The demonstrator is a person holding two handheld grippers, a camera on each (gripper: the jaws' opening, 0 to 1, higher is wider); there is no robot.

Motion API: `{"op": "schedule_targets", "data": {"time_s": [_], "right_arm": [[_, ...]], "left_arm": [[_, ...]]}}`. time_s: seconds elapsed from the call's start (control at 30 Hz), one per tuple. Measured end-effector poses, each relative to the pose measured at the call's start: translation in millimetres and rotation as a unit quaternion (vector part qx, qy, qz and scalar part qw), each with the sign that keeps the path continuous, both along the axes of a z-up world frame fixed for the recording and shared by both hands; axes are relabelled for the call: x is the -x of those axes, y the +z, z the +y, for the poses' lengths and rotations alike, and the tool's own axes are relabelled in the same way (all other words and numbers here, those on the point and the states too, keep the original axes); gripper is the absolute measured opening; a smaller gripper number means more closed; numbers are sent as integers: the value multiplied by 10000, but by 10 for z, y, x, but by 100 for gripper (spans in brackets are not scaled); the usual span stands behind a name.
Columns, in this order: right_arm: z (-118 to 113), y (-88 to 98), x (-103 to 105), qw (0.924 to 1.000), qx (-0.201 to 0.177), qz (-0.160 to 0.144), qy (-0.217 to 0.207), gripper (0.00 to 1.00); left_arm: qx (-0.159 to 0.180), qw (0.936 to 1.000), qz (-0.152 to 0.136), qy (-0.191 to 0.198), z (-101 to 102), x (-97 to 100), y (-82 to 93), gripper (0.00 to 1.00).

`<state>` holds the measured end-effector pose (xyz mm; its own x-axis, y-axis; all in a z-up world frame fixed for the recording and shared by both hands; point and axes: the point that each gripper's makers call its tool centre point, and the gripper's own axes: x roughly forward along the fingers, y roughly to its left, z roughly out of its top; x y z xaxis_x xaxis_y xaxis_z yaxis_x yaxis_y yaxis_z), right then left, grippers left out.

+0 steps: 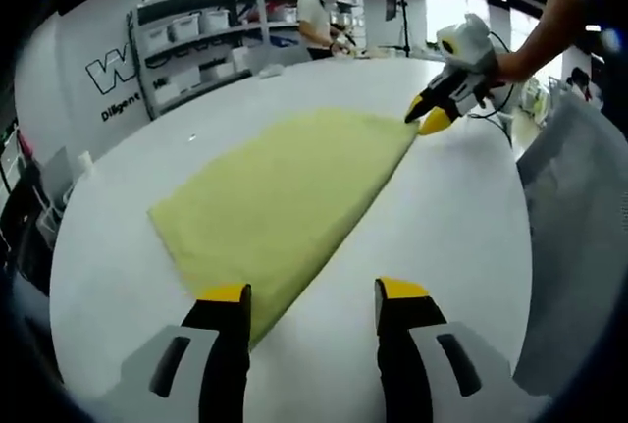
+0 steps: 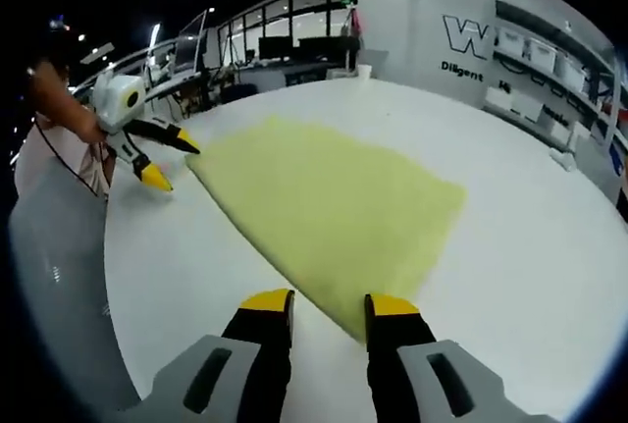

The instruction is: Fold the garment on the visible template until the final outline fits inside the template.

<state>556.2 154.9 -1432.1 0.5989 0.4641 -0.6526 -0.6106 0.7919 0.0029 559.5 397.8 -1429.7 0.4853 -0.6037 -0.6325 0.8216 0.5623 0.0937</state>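
While the yellow garment [image 1: 294, 197] lies flat mid-frame on the white table [image 1: 451, 227], left gripper [image 1: 312, 297] sits spread at its near corner, bottom centre, and right gripper [image 2: 328, 302] spread at the opposite corner, bottom centre.

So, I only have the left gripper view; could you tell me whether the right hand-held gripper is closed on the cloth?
Observer: Not closed. Its own view shows the right hand-held gripper with jaws apart, the yellow cloth's pointed corner between them.
Operator: Thanks. And my left one, seen from there?
Observer: The left hand-held gripper is open too, one tip at the cloth's opposite corner.
Operator: Anything else on the table?
Observer: A white cup stands near its far edge.
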Motion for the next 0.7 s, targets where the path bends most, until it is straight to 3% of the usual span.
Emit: {"op": "schedule_targets", "data": {"time_s": [0.2,0.47,0.7], "right_arm": [[-20,-118,-18,9996,231,120,-100,21],[-81,-131,-63,9992,365,110,-141,14],[-72,-138,-180,9987,475,69,-169,15]], "left_arm": [[-193,9996,97,162,68,-44,-105,39],[-151,9988,180,428,110,-162,-91,29],[-187,9983,207,502,80,-293,-89,31]]}}
